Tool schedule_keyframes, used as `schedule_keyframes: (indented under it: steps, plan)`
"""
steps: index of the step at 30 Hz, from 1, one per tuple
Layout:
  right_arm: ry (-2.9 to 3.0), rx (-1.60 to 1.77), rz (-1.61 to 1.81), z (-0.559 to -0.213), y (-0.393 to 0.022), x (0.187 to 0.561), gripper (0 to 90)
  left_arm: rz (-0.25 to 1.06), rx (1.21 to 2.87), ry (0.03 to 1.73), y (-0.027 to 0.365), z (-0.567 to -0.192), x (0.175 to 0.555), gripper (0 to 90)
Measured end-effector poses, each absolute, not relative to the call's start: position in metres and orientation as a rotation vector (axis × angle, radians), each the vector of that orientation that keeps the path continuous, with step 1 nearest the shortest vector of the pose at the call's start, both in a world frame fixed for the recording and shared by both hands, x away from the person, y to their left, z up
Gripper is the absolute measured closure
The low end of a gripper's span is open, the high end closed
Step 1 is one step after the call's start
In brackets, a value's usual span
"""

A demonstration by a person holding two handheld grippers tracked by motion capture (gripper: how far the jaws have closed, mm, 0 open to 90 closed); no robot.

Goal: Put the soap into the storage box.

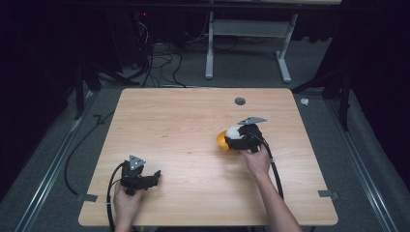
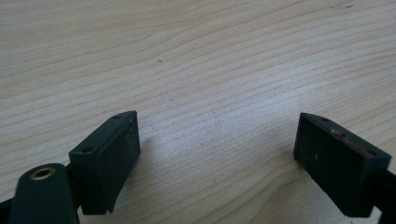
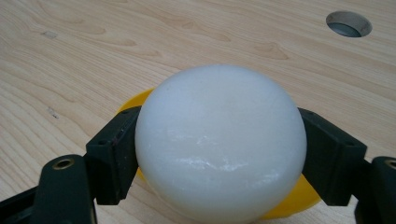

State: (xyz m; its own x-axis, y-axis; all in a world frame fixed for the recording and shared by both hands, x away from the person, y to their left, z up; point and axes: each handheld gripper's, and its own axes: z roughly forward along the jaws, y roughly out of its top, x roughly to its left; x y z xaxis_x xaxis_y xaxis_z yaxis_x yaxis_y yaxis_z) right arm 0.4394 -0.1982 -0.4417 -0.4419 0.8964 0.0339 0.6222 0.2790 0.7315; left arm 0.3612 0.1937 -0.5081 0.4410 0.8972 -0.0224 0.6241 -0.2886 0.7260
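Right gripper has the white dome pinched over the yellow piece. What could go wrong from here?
1. The smooth, glossy white rounded dome is held by the right gripper only at its curved sides; it may squirt out.
2. The yellow disc beneath could get dragged along the wooden table.
3. The left gripper rests open, far away, so it can't steady anything.

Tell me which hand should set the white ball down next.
Right. Its tongs are shut on the white ball, above the yellow piece. The left tongs are open over bare table, far from it.
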Motion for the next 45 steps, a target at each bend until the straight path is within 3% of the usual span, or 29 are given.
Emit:
schedule_keyframes:
  steps: [45]
  plan:
    - [2.183, 1.434, 0.948, -0.456, -0.194, 0.450, 21.9, 0.521, 2.022, 1.272, 0.194, -0.508, 0.361, 15.0]
